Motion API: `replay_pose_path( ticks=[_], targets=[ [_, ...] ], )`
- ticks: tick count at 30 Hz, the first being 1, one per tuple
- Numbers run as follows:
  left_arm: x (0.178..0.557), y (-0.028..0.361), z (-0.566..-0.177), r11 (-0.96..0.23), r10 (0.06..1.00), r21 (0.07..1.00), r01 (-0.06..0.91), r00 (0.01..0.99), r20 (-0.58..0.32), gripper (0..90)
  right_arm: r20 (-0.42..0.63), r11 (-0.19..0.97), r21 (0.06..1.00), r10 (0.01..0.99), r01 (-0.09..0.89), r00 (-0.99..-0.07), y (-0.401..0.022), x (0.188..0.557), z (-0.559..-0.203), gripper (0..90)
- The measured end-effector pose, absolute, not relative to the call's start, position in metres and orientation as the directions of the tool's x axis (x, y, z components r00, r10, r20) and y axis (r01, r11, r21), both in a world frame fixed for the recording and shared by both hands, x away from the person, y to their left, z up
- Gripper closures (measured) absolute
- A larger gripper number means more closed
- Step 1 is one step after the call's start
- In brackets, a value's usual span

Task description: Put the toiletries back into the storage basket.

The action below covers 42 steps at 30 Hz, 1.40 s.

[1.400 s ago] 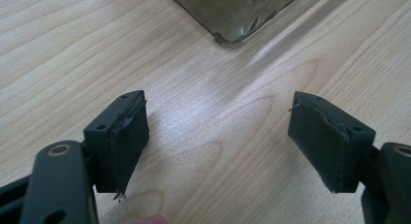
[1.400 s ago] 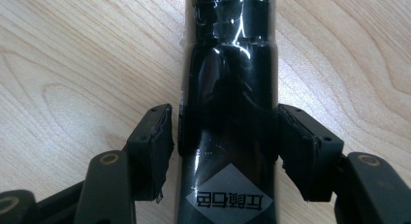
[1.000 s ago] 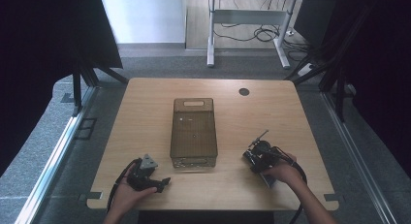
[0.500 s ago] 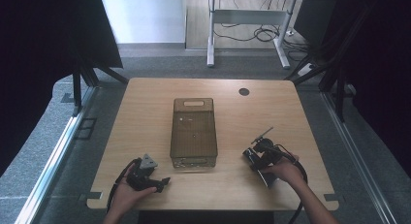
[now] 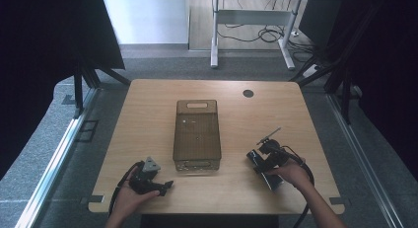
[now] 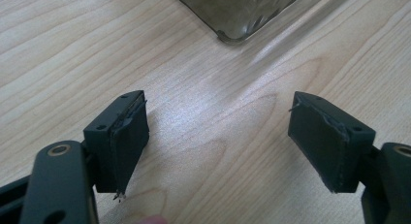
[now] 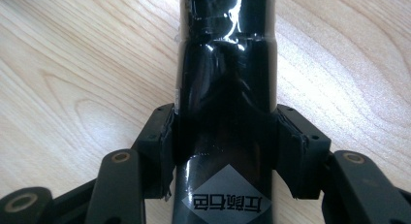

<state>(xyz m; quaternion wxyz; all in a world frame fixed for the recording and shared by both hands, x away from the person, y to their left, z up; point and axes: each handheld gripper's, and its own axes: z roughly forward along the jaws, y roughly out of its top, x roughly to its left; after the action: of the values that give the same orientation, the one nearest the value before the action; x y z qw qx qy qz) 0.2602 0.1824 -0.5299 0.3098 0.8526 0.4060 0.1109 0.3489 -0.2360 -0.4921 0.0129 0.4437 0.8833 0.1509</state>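
Right claw (image 7: 223, 151): shifted slightly between frames, jaws narrowed a touch, now clenched on black glossy bottle (image 7: 225, 88) lying on worktop (image 5: 148, 119), right of smoky plastic bin (image 5: 196, 134). Left claw (image 6: 218, 146): unmoved, released, near bin's corner.

A smoky plastic bin (image 5: 196, 134) on the table (image 5: 143, 119).

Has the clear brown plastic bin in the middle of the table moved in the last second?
No. The clear brown plastic bin sits in the same spot relative to the round black hole in the wooden tabletop.
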Motion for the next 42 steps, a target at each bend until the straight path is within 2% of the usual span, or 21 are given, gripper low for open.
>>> replay_pose_path(
  ticks=[12, 27, 42],
  targets=[
    [0.261, 0.183, -0.531, -0.470, 0.766, 0.619, 0.630, 0.639, -0.069, 22.7, 0.110, 0.553, 0.299, 0.790, 0.778, -0.603, -0.238, 0.348, -0.476, 46.2],
    [0.259, 0.184, -0.526, -0.460, 0.769, 0.632, 0.624, 0.636, -0.067, 22.7, 0.188, 0.514, 0.371, 0.774, 0.773, -0.605, -0.233, 0.352, -0.437, 46.4],
    [0.259, 0.185, -0.527, -0.460, 0.769, 0.630, 0.625, 0.635, -0.069, 22.7, 0.171, 0.517, 0.401, 0.769, 0.756, -0.617, -0.213, 0.364, -0.425, 46.5]
  ],
)
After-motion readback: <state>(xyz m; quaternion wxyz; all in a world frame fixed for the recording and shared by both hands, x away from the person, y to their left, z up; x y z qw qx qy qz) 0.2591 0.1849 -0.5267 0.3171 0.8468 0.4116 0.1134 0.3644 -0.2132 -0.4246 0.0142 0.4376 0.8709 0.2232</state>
